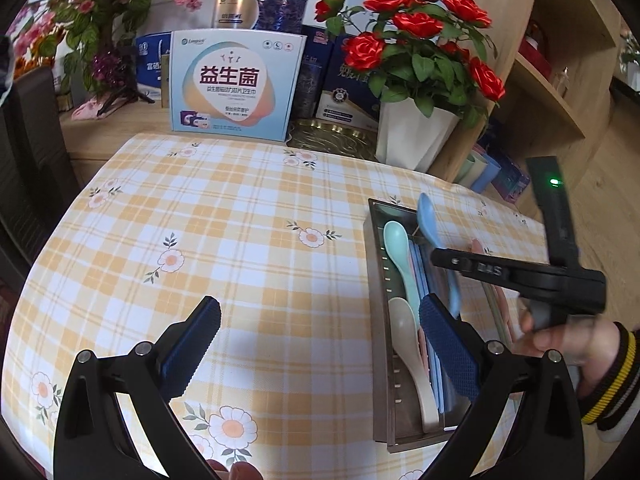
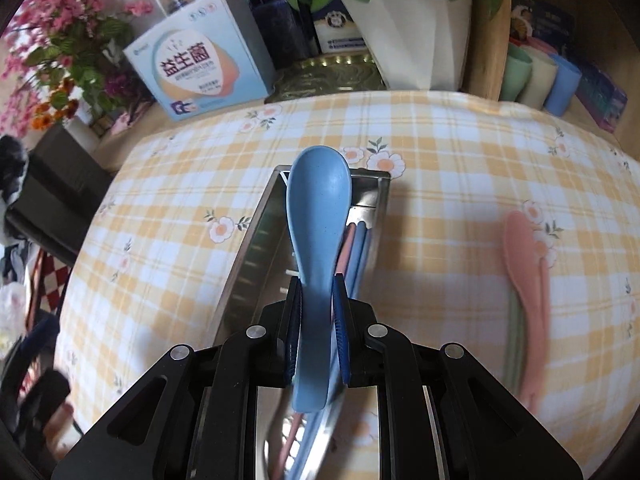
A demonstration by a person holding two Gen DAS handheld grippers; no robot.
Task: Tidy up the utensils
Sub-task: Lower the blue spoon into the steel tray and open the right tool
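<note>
The bench [image 1: 240, 208] is cut off at every frame edge. A box [image 1: 236, 82] reading "益生菌" is seen in both views. The steel tray [image 1: 380, 320] is partly masked by claws. Only the right wrist view shows a blurred pink spoon [image 2: 524, 264] lying on the cloth. The right claw [image 2: 317, 300] is clamped on the blue spoon [image 2: 320, 216] above the tray. The left claw [image 1: 320, 332] is held wide, empty.

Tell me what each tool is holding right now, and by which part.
The right tool grips the blue spoon by its handle, bowl pointing away, above the metal utensil box. The left tool is open and holds nothing.
</note>
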